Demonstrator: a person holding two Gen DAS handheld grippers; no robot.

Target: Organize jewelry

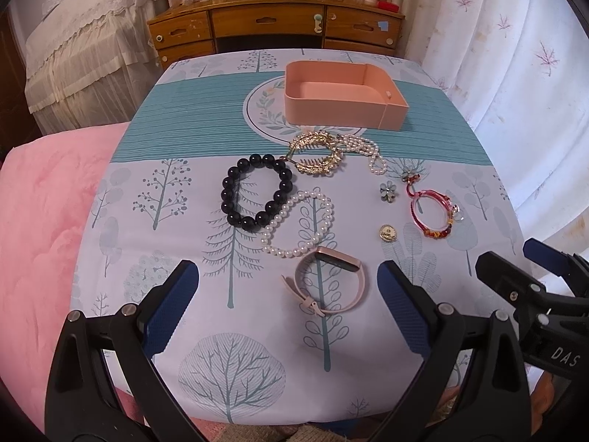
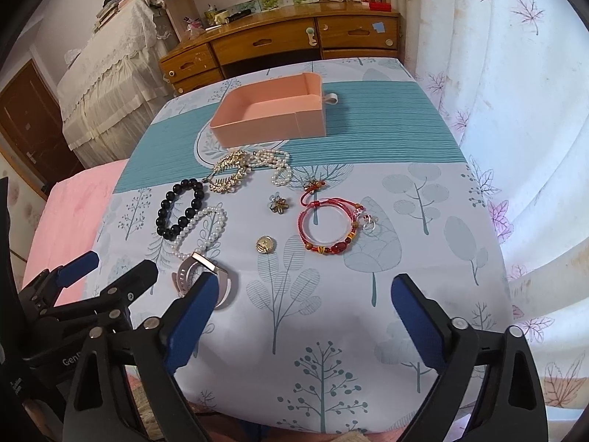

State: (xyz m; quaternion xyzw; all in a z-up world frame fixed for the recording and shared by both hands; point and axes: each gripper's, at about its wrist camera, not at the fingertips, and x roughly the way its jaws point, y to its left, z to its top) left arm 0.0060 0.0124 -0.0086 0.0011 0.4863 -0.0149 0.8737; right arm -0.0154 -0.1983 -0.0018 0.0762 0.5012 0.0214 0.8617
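Observation:
An empty pink box (image 1: 342, 101) (image 2: 268, 118) stands at the far side of the table. In front of it lie a gold hair clip (image 1: 316, 156), a pearl strand (image 1: 368, 151), a black bead bracelet (image 1: 254, 193), a pearl bracelet (image 1: 300, 228), a pink watch band (image 1: 324, 287), a flower brooch (image 1: 389, 191), a gold button (image 1: 387, 233) and a red bracelet (image 1: 434, 213) (image 2: 331, 224). My left gripper (image 1: 287, 302) is open and empty just before the watch band. My right gripper (image 2: 305, 305) is open and empty, near the table's front.
The table has a tree-print cloth (image 1: 235, 331). A pink blanket (image 1: 48, 221) lies to the left. A wooden desk (image 1: 272, 29) stands behind the table, white curtains (image 1: 515, 73) hang to the right. The right gripper also shows in the left wrist view (image 1: 504, 261).

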